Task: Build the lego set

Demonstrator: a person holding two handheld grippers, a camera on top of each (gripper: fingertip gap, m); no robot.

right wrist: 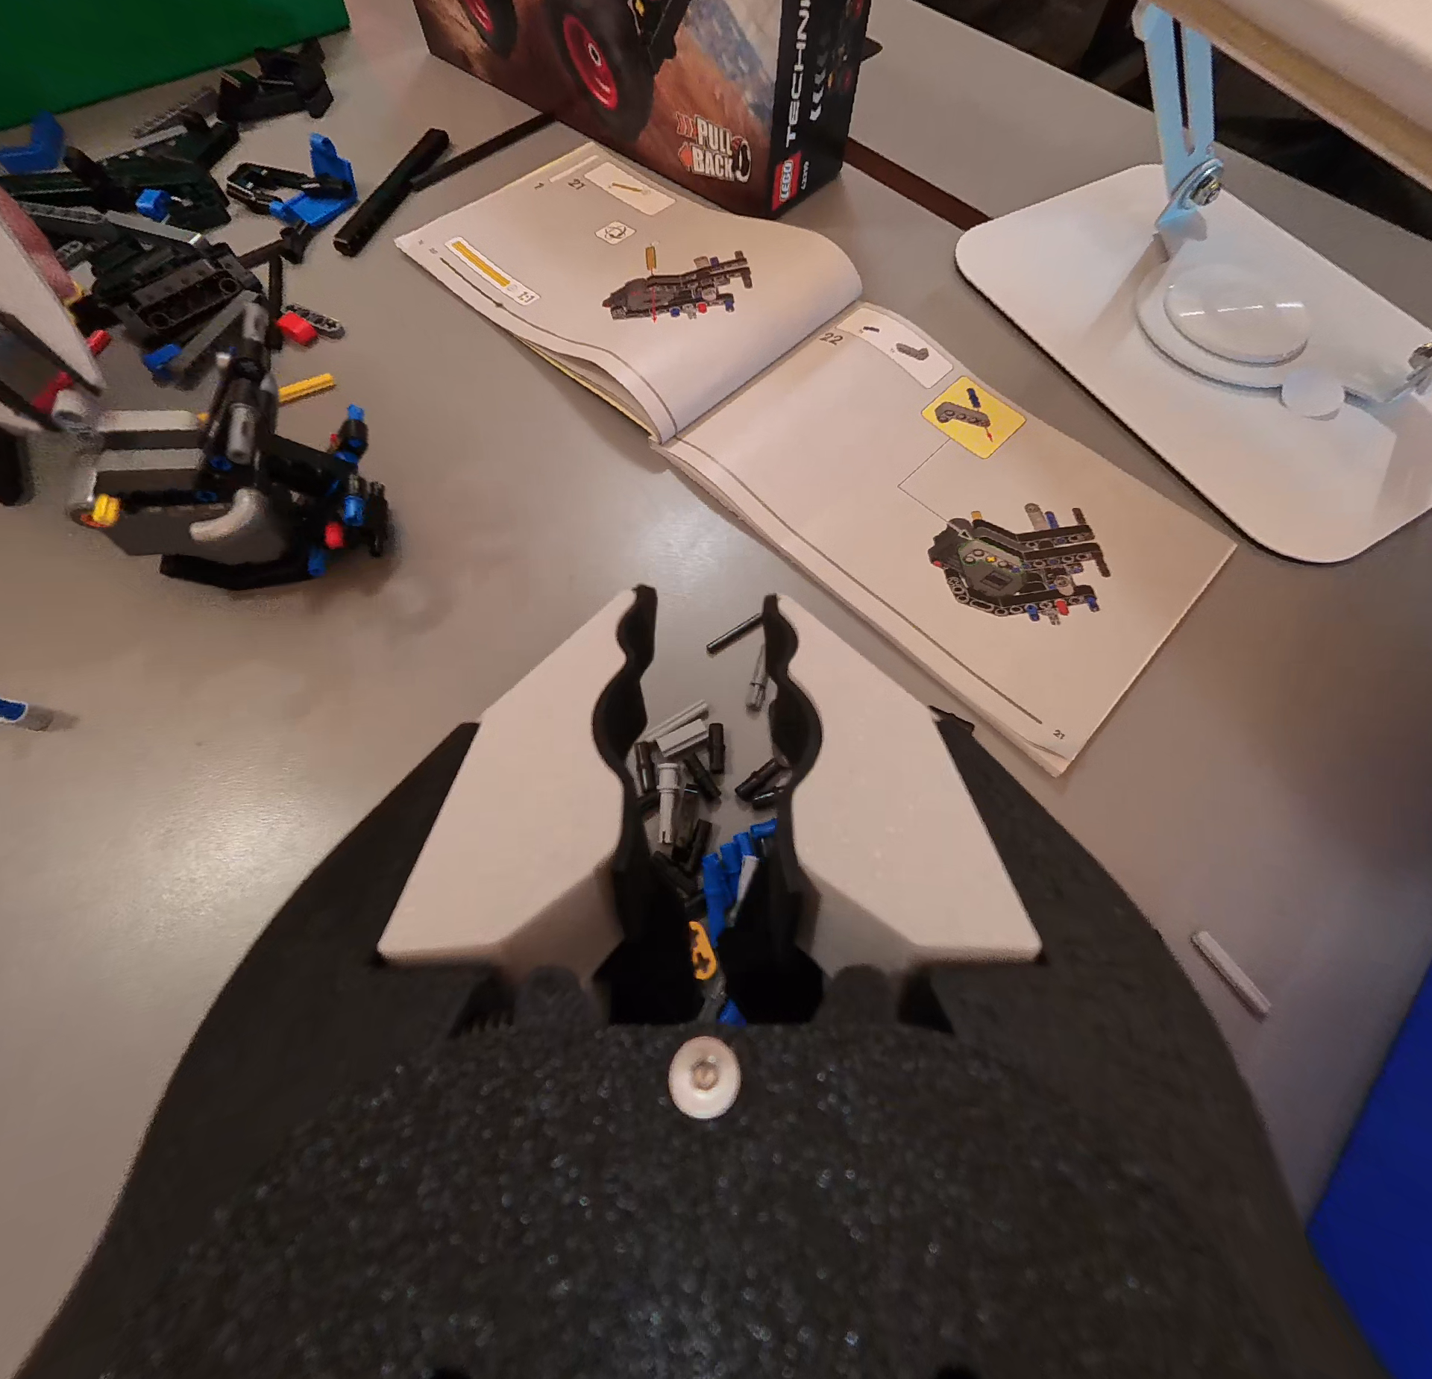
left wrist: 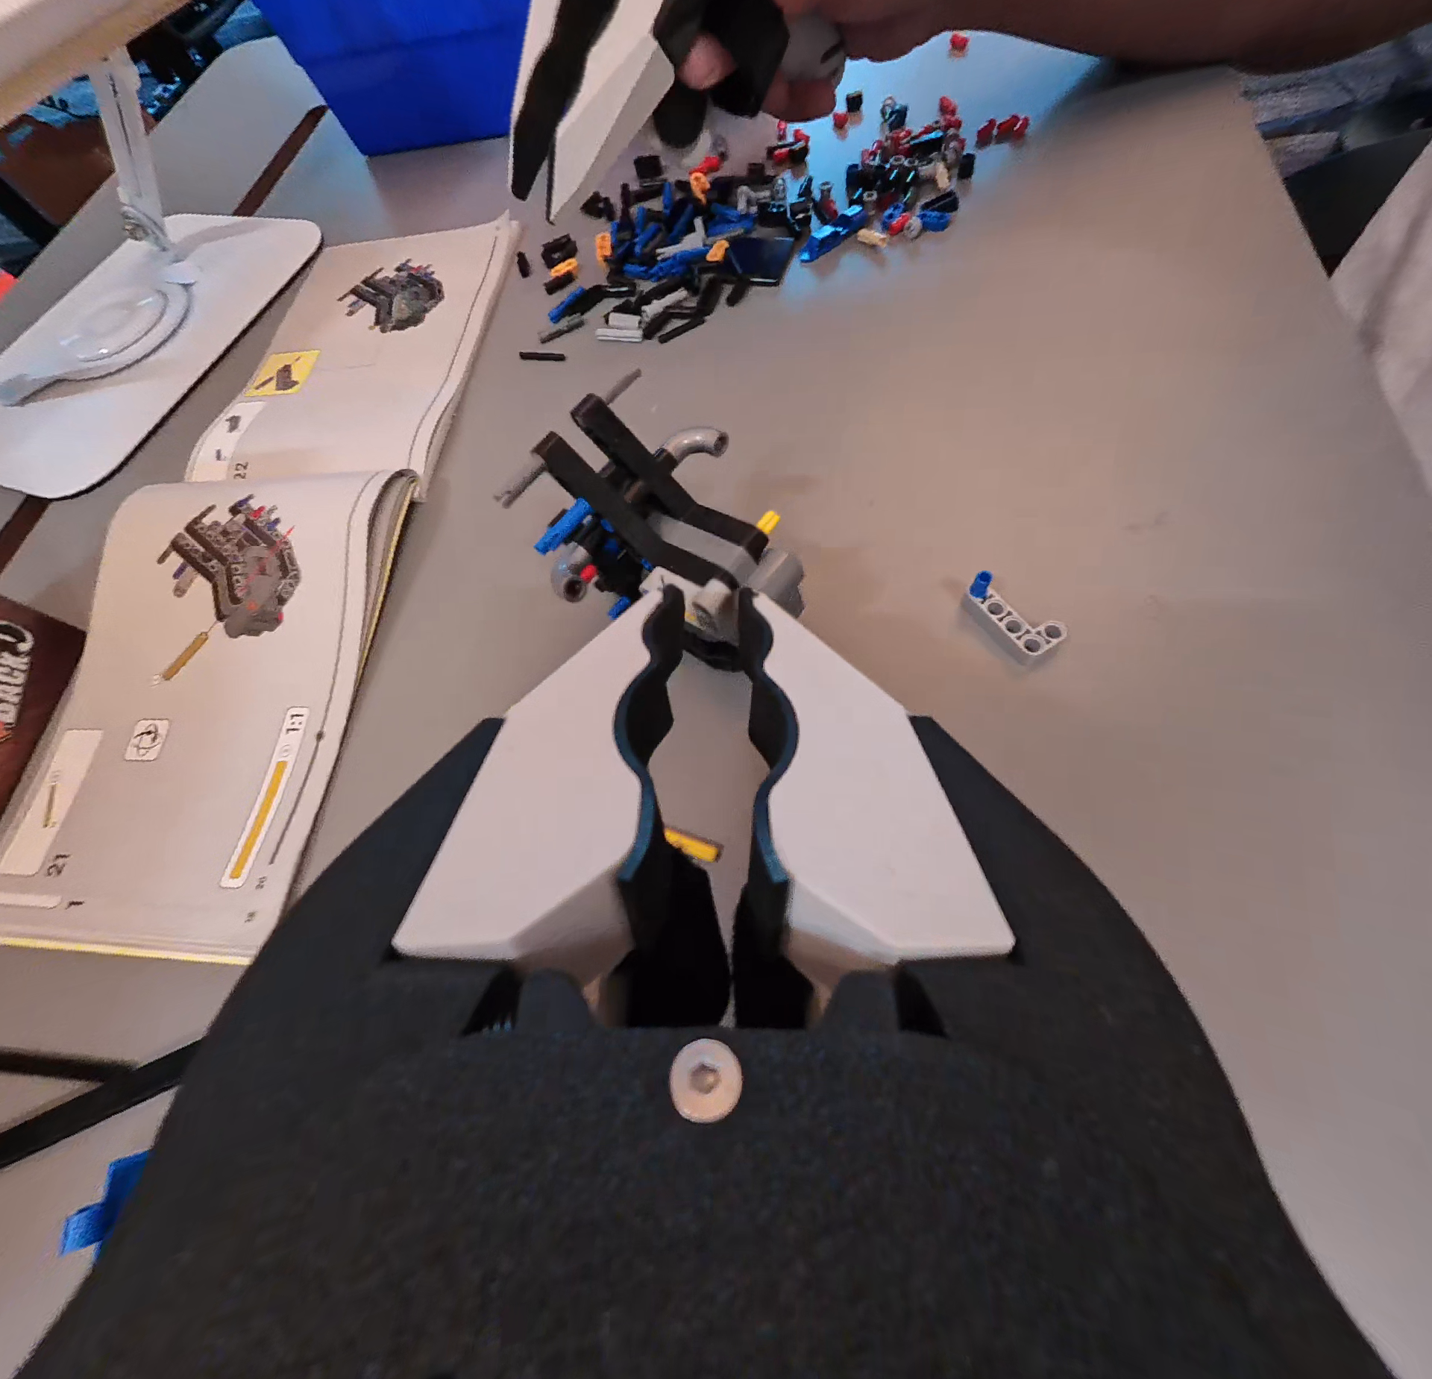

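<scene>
Pins lie scattered beneath the parted, empty right gripper (right wrist: 709,606), hovering above the table (right wrist: 232,799).
Left gripper (left wrist: 709,602) pinches a grey stub on the half-built chassis (left wrist: 651,520), whose long axis runs toward 11 o'clock; a black pin (right wrist: 734,633) lies at 12 o'clock, its far end hidden behind a finger.
</scene>
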